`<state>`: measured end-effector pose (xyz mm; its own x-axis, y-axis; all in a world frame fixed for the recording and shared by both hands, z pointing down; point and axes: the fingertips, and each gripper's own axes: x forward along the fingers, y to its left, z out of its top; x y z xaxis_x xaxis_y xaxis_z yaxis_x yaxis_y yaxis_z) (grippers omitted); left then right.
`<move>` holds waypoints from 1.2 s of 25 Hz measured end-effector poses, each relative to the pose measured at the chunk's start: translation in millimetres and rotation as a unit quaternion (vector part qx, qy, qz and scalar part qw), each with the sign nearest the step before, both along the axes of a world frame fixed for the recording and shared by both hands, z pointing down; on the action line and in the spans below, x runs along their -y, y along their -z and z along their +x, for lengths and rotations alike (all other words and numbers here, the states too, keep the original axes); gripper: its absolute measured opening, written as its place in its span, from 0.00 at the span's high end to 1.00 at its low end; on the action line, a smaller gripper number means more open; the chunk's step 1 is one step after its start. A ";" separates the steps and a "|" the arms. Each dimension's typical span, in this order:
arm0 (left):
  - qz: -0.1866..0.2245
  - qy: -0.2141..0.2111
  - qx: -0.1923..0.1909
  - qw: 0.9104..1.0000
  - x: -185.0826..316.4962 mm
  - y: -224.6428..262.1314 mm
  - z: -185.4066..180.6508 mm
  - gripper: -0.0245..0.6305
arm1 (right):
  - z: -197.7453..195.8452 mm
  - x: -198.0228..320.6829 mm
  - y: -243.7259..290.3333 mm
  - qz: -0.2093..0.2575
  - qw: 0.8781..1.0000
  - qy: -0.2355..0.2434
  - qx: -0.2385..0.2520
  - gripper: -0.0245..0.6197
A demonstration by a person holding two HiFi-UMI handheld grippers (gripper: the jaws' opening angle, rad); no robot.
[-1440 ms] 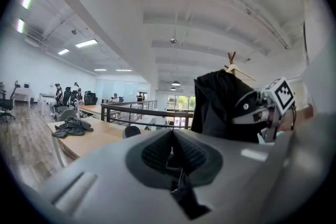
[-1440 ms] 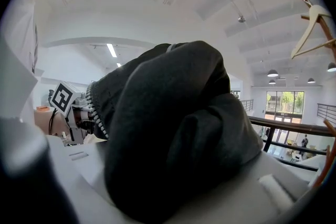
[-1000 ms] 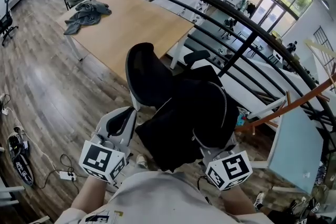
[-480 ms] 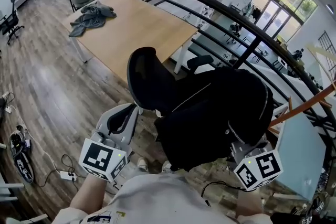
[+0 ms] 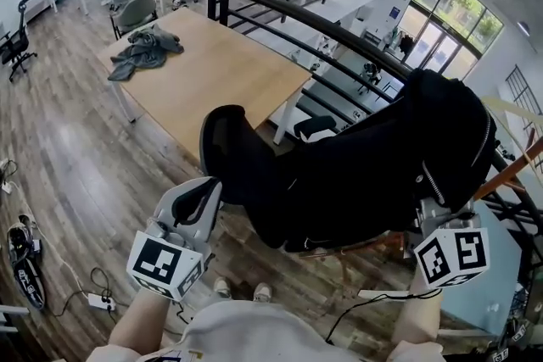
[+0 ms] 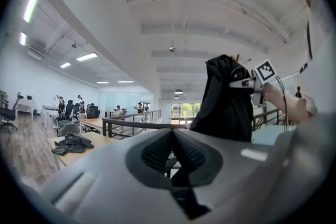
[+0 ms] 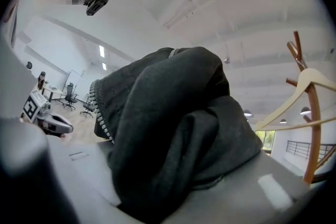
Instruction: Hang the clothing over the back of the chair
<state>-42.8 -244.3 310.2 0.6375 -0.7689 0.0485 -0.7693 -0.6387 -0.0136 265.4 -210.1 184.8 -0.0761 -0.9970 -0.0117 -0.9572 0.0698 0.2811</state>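
1. Since a second ago: lifts the right hand-held gripper (image 5: 433, 220) far up and out to the right, drawing the black jacket (image 5: 373, 165) from a bunched heap into a long band. Leaves the left hand-held gripper (image 5: 204, 195) almost where it was, only a little higher.
2. Head view: stretches the jacket between the two, high at the right and low at the left, across the black chair (image 5: 229, 153) back. Lets a lower fold hang free under the middle. Cannot tell whether cloth touches the chair back; not draped over it yet. Takes in a wooden tabletop (image 5: 212, 64) behind the chair with a grey garment (image 5: 140, 51) lying on it, and a dark railing (image 5: 339, 25) beyond.
3. Left gripper view: presses the left hand-held gripper (image 6: 170, 134) shut, pads meeting on a thin dark strip of cloth. Looks past the jaws at the jacket (image 6: 226, 97) hanging from the right hand-held gripper (image 6: 247, 81) at upper right, with the grey garment (image 6: 71, 143) low at the left and the railing (image 6: 131, 123) in the middle.
4. Right gripper view: clenches the right hand-held gripper (image 7: 157, 191) on a thick bunch of the jacket (image 7: 168, 123), which fills the middle and covers the pads. Shows zipper teeth (image 7: 102, 113) running down the cloth's left edge, the left hand-held gripper (image 7: 44, 115) small at far left, and a wooden coat stand (image 7: 310, 113) at the right edge.
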 end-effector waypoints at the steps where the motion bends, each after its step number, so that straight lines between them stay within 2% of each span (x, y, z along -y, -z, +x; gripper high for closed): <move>1: 0.001 0.000 0.000 1.000 2.0 1.0 1.5 0.96 | 5.8 5.6 8.6 0.011 1.000 -0.008 -0.007 0.69; 5: 0.002 0.005 0.000 1.000 5.5 3.0 3.4 0.96 | 9.8 26.4 22.5 0.033 0.998 -0.022 -0.048 0.69; 9: -0.003 0.021 0.001 1.000 12.2 -1.7 -3.1 0.96 | -4.6 56.2 -1.3 0.035 0.997 -0.013 -0.070 0.69; 13: -0.019 0.045 0.010 0.999 25.8 -18.9 -19.2 0.96 | -27.6 91.3 -54.0 0.021 0.998 0.002 -0.054 0.69; 17: -0.039 0.067 0.020 0.997 47.3 -46.5 -42.8 0.96 | -67.7 125.2 -107.3 -0.001 0.999 0.025 -0.021 0.69; 21: -0.059 0.083 0.028 0.994 53.1 -64.7 -57.1 0.96 | -106.6 136.7 -139.6 -0.032 0.998 0.055 0.000 0.69; 25: -0.071 0.099 0.030 0.992 49.8 -71.6 -74.7 0.96 | -144.3 139.3 -144.4 -0.039 0.996 0.085 0.005 0.69; 30: -0.066 0.125 0.024 0.990 48.9 -63.4 -106.0 0.96 | -191.0 156.7 -120.7 -0.028 0.992 0.119 0.028 0.68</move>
<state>-148.8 -293.2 373.5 0.4223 -0.8873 0.1854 -0.9042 -0.4268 0.0174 74.4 -366.9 305.4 -0.3094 -0.9504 0.0316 -0.9258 0.3087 0.2182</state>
